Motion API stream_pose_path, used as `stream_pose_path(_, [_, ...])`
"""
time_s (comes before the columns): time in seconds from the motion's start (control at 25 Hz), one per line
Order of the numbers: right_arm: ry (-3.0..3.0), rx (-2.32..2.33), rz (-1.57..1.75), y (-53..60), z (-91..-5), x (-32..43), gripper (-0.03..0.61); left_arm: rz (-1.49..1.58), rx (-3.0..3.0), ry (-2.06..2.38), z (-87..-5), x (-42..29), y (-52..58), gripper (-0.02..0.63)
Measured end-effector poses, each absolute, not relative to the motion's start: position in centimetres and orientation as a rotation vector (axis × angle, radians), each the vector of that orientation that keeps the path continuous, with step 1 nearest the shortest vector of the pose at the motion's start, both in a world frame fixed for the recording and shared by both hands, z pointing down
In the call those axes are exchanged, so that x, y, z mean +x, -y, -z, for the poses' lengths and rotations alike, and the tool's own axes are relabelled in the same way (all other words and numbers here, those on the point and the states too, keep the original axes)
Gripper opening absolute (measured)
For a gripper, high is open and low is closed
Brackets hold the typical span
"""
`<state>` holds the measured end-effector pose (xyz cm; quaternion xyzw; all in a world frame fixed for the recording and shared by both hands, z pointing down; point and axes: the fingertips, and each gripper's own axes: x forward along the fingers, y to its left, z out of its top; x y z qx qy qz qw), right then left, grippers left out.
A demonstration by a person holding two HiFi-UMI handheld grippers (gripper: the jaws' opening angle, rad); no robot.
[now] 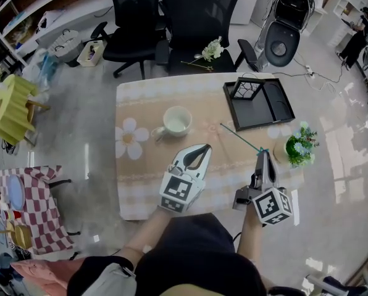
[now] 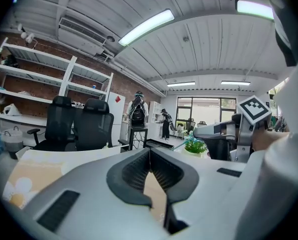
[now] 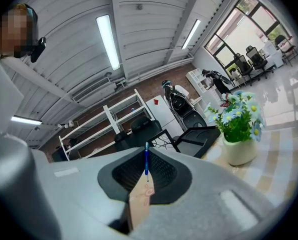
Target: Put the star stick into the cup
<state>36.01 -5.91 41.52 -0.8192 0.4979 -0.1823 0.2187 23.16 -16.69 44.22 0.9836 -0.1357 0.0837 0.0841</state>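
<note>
A white cup stands on the table, left of its middle. The star stick is a thin teal-blue rod that slants up and left over the tabletop from my right gripper. That gripper is shut on the stick's near end. In the right gripper view the blue stick stands upright between the closed jaws of the right gripper. My left gripper lies between the cup and the right gripper, jaws together, holding nothing. In the left gripper view the tips of the left gripper meet.
A black tray sits at the table's far right, and a small pot of flowers stands just right of my right gripper. Black office chairs stand beyond the table's far edge. A yellow stool stands to the left.
</note>
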Motion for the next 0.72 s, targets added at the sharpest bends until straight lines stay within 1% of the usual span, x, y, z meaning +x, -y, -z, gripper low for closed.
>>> stream_pose_path(0.72, [-1.455, -2.244, 0.538, 8.0, -41.5, 36.7, 0.017, -0.280, 2.902, 0.521, -45.0, 22.6, 18.2, 0.012])
